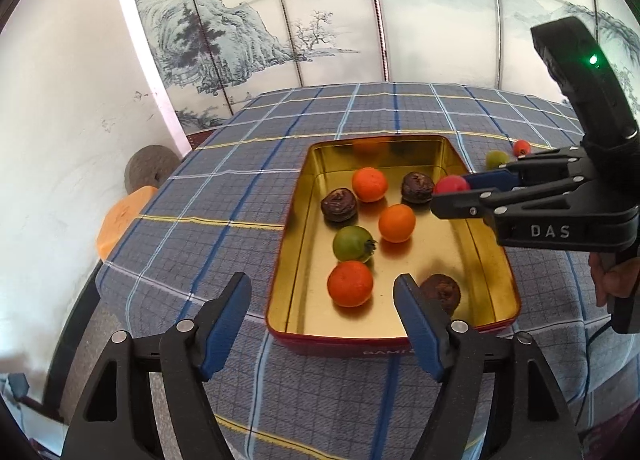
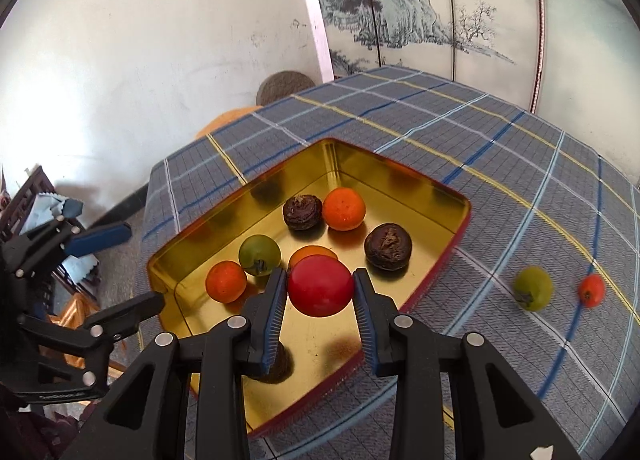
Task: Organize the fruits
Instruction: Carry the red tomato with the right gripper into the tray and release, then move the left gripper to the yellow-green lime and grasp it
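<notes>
A gold-lined tin (image 1: 289, 228) with red outer walls lies on the plaid tablecloth. It holds several fruits: orange ones (image 1: 396, 223), a green one (image 1: 352, 244) and dark brown ones (image 1: 339, 204). My right gripper (image 2: 320, 276) is shut on a red fruit (image 2: 320, 294) and holds it above the tin (image 2: 360, 166). In the left wrist view that gripper (image 1: 450, 196) reaches in over the tin's right rim with the red fruit (image 1: 450, 184). My left gripper (image 1: 322, 280) stands open at the tin's near edge, with nothing between its fingers. From the right wrist it (image 2: 144, 265) shows at the left.
A green fruit (image 2: 533, 287) and a small red-orange fruit (image 2: 591, 290) lie on the cloth to the right of the tin. A person's hand (image 1: 612, 280) grips the right gripper's handle. An orange stool (image 1: 120, 220) and a grey disc (image 1: 150, 170) stand beyond the table's left edge.
</notes>
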### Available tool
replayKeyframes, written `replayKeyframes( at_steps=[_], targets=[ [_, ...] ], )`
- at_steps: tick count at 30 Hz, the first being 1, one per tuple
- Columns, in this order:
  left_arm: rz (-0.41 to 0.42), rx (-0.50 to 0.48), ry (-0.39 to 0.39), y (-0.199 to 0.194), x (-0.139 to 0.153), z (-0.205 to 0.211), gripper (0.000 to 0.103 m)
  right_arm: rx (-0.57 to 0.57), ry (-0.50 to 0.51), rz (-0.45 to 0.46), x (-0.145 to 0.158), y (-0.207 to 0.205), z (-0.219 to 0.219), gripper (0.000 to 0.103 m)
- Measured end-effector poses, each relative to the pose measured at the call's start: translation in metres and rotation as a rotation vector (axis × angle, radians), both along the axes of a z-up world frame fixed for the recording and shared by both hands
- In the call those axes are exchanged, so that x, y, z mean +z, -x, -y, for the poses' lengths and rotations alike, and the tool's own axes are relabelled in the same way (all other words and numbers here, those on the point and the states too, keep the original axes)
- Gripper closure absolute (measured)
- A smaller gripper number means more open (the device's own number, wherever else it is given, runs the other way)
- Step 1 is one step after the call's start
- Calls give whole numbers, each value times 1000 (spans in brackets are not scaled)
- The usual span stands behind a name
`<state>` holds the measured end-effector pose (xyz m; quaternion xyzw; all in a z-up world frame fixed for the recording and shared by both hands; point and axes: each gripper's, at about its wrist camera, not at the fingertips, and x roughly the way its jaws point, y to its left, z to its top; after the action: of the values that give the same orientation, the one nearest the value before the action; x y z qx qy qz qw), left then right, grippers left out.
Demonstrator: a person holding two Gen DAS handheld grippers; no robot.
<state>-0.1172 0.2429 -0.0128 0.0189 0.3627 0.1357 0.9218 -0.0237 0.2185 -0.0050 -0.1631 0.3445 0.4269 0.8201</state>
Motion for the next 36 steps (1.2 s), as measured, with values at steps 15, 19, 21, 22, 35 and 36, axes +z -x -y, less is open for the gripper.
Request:
replayKeyframes(
  at_steps=[15, 19, 21, 22, 35, 36],
  targets=[
    [-12, 7, 6, 4, -5, -7, 29, -13, -15, 19, 4, 5, -8, 69],
    [-13, 6, 2, 5, -5, -7, 29, -38, -50, 22, 7, 9, 9, 53],
    [-14, 1, -7, 6, -4, -6, 28, -60, -58, 24, 6, 11, 22, 45],
    [-16, -2, -12, 6, -4, -5, 28, -77, -61, 26, 5, 11, 32, 39],
    [-36, -82, -95, -7, 8, 35, 21, -492, 28, 34, -20, -30, 211, 15],
    [-40, -99, -105, -10, 10, 40, 21, -527, 36, 34, -22, -34, 223, 13]
  ],
)
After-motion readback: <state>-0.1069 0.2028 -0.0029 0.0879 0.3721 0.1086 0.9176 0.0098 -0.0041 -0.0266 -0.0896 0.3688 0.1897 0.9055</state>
